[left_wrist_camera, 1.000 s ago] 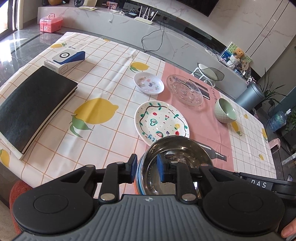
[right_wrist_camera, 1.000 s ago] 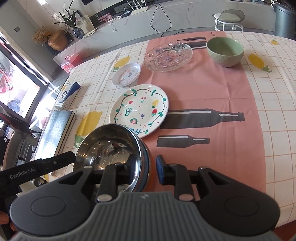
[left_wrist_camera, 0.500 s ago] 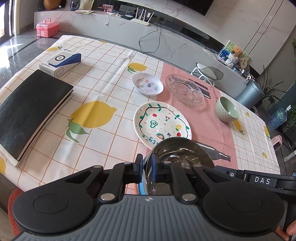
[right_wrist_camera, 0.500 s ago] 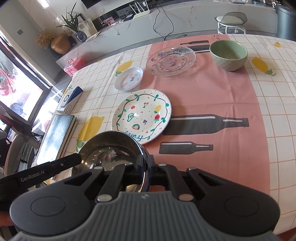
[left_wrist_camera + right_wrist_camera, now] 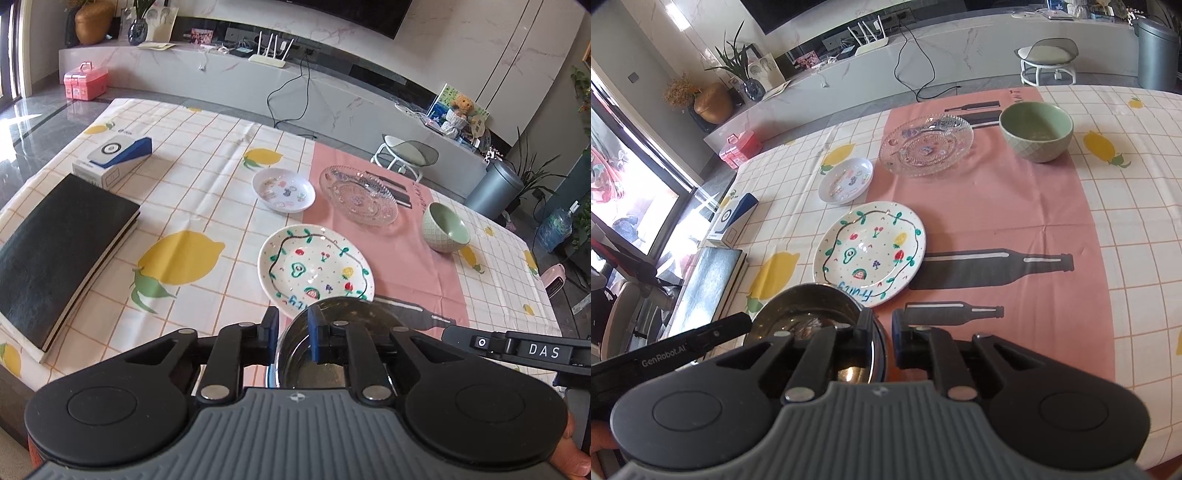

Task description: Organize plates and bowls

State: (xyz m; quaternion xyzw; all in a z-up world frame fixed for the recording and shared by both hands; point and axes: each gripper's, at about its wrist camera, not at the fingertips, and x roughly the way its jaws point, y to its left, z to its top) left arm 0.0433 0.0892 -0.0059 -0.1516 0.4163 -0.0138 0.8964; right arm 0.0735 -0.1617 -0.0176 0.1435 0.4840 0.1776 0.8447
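**Steel bowl pinched from both sides**

While both grippers clamp its rim, the steel bowl (image 5: 354, 314) sits nearest: left gripper (image 5: 291, 334) on its left wall, right gripper (image 5: 881, 338) opposite. Beyond lie the fruit plate (image 5: 870, 253), small dish (image 5: 846, 180), glass plate (image 5: 926, 144) and, far right, green bowl (image 5: 1036, 131).

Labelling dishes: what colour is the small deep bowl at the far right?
Pale green small deep bowl, with a quilted diamond texture outside; clearest in the right wrist view.

Table (image 5: 221, 206) under lemon-print cloth (image 5: 192, 184), plates (image 5: 316, 267), green bowl (image 5: 445, 227), black book (image 5: 55, 251)
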